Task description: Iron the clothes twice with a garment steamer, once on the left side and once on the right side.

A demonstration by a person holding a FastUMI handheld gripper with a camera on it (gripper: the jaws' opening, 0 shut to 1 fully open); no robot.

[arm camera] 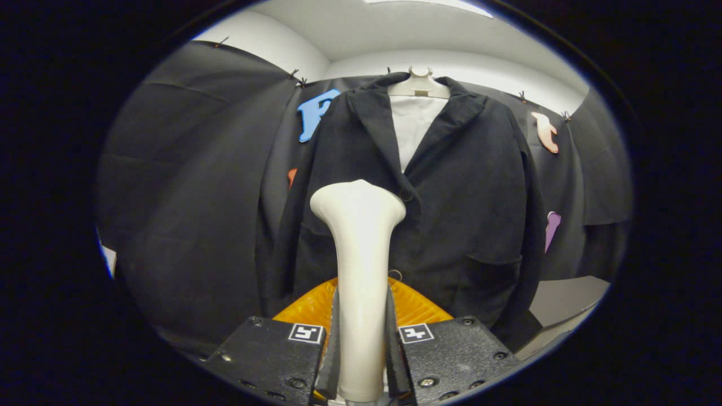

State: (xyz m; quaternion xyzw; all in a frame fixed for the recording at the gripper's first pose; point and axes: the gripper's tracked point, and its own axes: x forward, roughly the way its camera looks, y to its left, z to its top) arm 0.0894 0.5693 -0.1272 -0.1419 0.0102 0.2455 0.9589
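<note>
Black tongs [361, 338] clamp the cream garment steamer [359, 254] by its handle, both fingers pressing it, head raised toward the dark blazer [468, 197] hanging just beyond on a white hanger [419, 83]. Judging by position, a pass is starting; next comes a steady stroke down one side.

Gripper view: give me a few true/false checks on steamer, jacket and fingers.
1. The gripper is shut on the steamer. True.
2. The jacket lies flat on a table. False: it hangs on a white hanger before the booth wall.
3. The steamer's head points up, in front of the jacket's buttoned front. True.
4. The jacket is light grey. False: it is dark, with a white lining showing at the collar.
5. The fingers hold the hanger. False: both press the steamer's handle, well below the hanger.
</note>
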